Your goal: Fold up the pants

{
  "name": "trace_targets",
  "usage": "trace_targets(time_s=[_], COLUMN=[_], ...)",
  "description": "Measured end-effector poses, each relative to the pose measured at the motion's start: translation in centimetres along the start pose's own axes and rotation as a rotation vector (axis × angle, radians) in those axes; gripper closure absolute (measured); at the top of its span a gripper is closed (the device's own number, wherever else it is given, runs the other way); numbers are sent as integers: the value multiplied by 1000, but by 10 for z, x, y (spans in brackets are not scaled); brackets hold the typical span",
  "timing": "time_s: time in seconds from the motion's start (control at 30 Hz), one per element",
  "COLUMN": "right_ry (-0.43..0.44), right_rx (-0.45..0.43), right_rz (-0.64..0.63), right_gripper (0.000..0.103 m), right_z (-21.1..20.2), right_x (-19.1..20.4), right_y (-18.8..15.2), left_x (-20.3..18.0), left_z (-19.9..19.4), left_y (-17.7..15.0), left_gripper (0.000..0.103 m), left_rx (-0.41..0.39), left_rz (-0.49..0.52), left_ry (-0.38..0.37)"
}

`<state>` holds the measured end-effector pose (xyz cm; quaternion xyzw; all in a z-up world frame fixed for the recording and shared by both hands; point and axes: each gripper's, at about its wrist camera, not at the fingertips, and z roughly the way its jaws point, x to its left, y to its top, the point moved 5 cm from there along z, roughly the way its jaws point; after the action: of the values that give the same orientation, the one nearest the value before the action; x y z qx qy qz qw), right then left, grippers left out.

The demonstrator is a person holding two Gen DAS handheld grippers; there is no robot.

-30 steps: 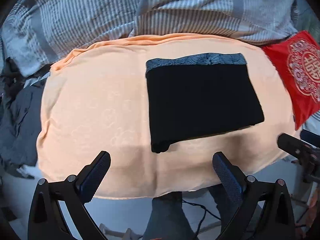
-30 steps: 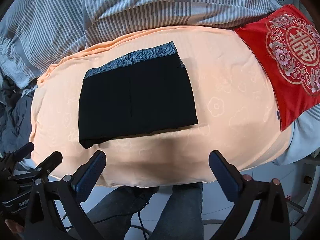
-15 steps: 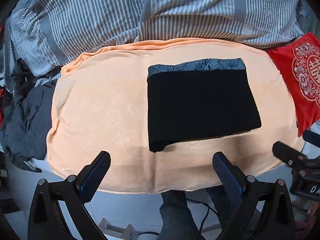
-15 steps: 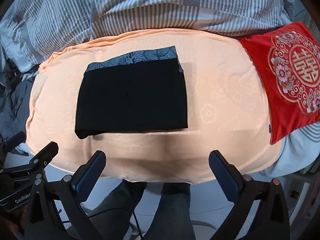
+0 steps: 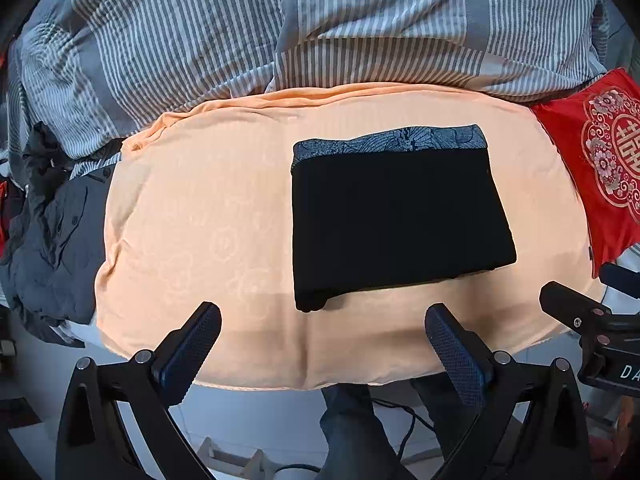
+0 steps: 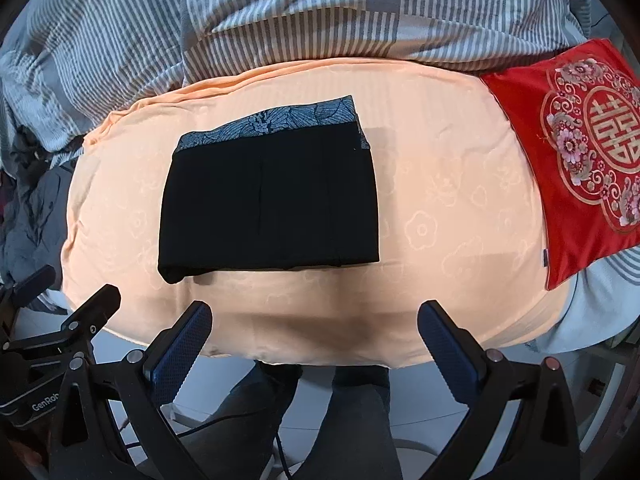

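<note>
**Folded pants on the orange cover**

I held my left hand-held gripper (image 5: 322, 340) and my right hand-held gripper (image 6: 314, 338) released, fingers wide apart and grasping nothing, both above the near edge of the bed. The black pants (image 5: 396, 216) lay folded in a neat rectangle on the orange cover (image 5: 192, 216), the patterned grey waistband (image 6: 276, 122) at the far side. A red cushion (image 6: 580, 172) lay to the right, apart from them.
</note>
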<state>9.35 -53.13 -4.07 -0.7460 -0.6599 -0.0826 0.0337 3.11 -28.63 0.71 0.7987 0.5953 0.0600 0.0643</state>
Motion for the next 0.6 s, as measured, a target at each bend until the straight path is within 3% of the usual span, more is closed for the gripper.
trace_targets(time_s=[0.6], right_ry=[-3], right_rx=[-7], right_rz=[-31], right_gripper=[0], right_z=[-3], right_x=[5], right_y=[1], left_x=[-3], left_z=[-1], left_y=[0], left_gripper=[1], left_rx=[0], left_rz=[-17], left_ry=[-11])
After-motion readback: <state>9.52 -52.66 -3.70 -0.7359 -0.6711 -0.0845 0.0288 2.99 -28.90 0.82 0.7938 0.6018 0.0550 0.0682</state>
